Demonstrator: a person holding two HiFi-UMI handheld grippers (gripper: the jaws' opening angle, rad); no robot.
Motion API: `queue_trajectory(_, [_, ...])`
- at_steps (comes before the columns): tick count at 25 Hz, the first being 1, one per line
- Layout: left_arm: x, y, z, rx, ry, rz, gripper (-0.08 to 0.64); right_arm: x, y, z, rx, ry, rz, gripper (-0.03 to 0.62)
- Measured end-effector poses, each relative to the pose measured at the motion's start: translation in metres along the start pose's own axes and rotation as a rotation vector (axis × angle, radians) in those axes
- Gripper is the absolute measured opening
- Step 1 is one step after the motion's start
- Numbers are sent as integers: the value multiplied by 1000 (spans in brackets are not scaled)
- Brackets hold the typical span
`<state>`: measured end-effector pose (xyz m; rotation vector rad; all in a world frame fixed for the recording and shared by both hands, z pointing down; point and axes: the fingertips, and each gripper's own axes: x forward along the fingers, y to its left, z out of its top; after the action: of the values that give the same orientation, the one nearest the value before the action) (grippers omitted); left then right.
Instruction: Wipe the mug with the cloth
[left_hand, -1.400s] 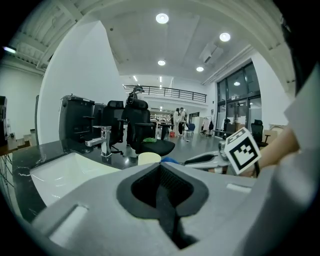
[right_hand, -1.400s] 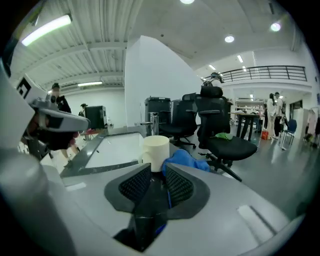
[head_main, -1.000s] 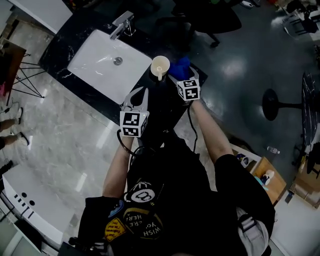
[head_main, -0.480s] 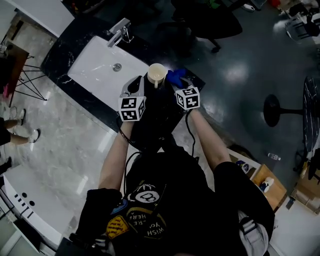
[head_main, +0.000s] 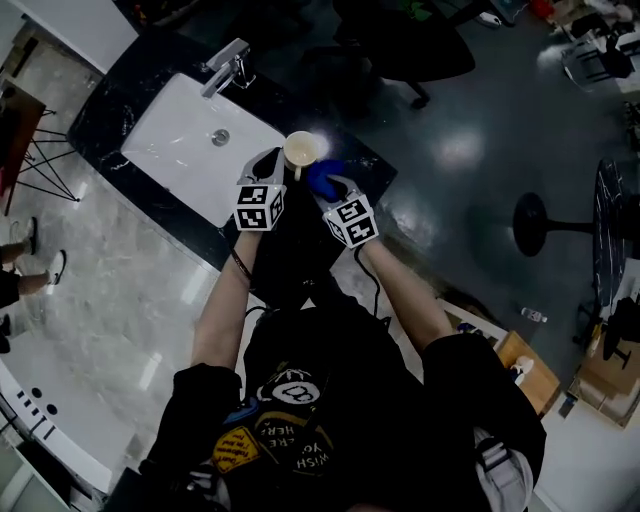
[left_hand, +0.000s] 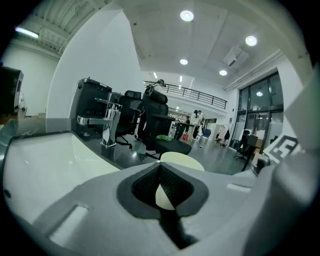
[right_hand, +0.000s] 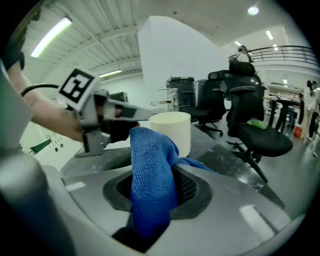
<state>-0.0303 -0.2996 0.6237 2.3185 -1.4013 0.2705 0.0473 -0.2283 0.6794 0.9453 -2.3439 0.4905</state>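
Note:
A cream mug (head_main: 300, 150) stands on the black counter (head_main: 120, 85), just right of the sink. My left gripper (head_main: 270, 165) is shut, with nothing seen between its pads. Its tips sit close against the mug's left side, and the mug (left_hand: 182, 160) shows just beyond them. Whether they touch it I cannot tell. My right gripper (head_main: 328, 188) is shut on a blue cloth (head_main: 322, 177), which it holds next to the mug on the near right. In the right gripper view the cloth (right_hand: 152, 170) bunches up out of the jaws in front of the mug (right_hand: 172, 130).
A white sink (head_main: 175, 150) with a chrome faucet (head_main: 225, 62) lies left of the mug. The counter's corner edge is right of the cloth. A dark office chair (head_main: 400, 40) stands behind the counter, and a round chair base (head_main: 540, 215) sits on the floor at right.
The right gripper has closed on the blue cloth and brought it left beside the mug. The left gripper has moved forward up to the mug's left side.

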Motion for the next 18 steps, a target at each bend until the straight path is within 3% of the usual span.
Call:
queue_trajectory(3, [-4,0,-8,-25,12,5,5,-9,17,-14,-20,13,49,127])
queue_trajectory(7, [-8,7,-4,-39,13,34,5,-16,-53,28,157,-82,-129,126])
queue_trajectory(10, [-5,1,-4,-18,30,24,5,-4,-88,54,167,-70,-214,126])
queue_trajectory(12, [-7,-6,-9,-26,46,3,5,3,-81,52,139,-36,-176,123])
queue_trajectory(15, [-9,-9,-15,-70,55,-15,5,-1,-41,28,73,1,-50,123])
queue_trajectory(18, [-9,-9,-21,-64,69,-18,5,-6,5,-6,-15,58,78,123])
